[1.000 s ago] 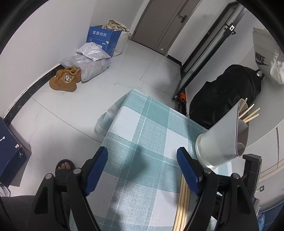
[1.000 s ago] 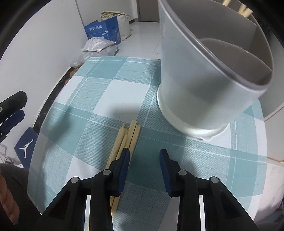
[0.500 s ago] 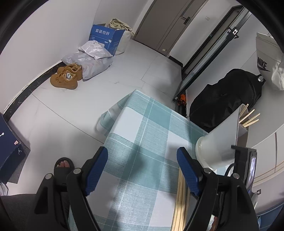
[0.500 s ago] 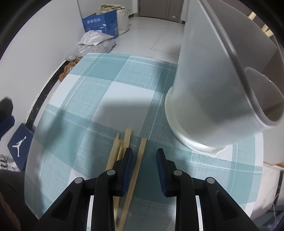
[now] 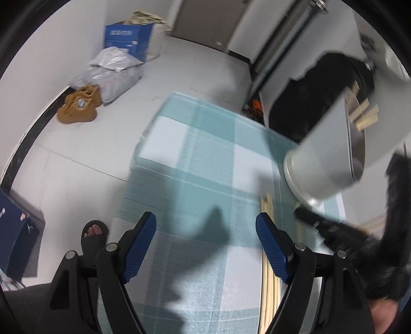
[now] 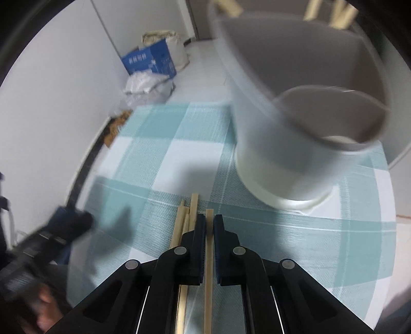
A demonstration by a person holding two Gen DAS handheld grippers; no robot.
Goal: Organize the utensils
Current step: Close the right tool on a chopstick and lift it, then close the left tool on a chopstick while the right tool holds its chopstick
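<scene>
Task partway: several chopsticks already upright in grey holder (image 6: 295, 144), far right on checked cloth (image 6: 159, 164). Right gripper (image 6: 209, 228) clamped on single chopstick (image 6: 208, 257); loose bundle (image 6: 183, 221) just left remains. Left gripper (image 5: 205, 241) fingers wide apart, empty.

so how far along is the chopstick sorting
Partly done. Several chopsticks already stand in the gray holder. In hand: the right tongs are shut on a single chopstick. Left: a few more chopsticks lie on the checked cloth, and the left tongs hang open and hold nothing.
</scene>
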